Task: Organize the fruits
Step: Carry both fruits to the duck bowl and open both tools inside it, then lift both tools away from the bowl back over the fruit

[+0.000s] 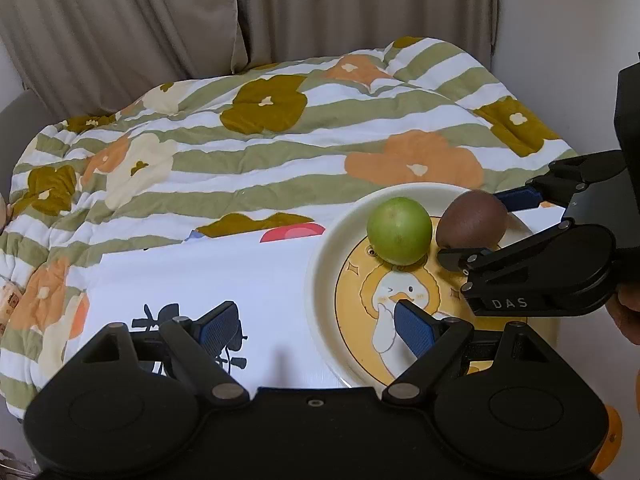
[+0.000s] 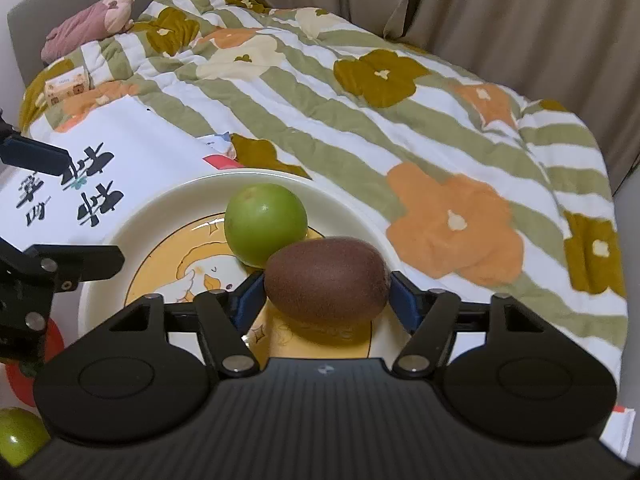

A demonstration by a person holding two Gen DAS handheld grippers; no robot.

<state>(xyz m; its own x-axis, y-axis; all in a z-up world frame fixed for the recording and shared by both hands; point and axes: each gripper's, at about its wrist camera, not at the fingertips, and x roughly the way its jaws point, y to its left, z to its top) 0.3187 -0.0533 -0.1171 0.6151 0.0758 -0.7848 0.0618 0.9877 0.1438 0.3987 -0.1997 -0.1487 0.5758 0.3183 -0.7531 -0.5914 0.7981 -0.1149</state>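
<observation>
A cream plate [image 1: 332, 248] [image 2: 120, 240] with a yellow duck picture lies on a white printed sheet. On it a green round fruit [image 1: 400, 230] [image 2: 265, 224] and a brown kiwi [image 1: 472, 220] [image 2: 326, 280] sit side by side, touching. My right gripper [image 2: 326, 286] [image 1: 472, 227] straddles the kiwi, which rests on the plate; the blue pads [image 2: 402, 300] stand right at its two ends and seem not to press it. My left gripper [image 1: 312, 312] is open and empty, one finger over the sheet and the other over the plate's near part.
A flowered striped quilt [image 1: 280, 152] covers the bed, with curtains behind. The white sheet [image 1: 208, 276] carries black characters. An orange-red fruit [image 2: 24, 368] and a green fruit [image 2: 16, 436] lie at the lower left, an orange one [image 1: 608, 440] by the plate. A tissue box [image 2: 66, 86] and a pink plush [image 2: 88, 20] lie far back.
</observation>
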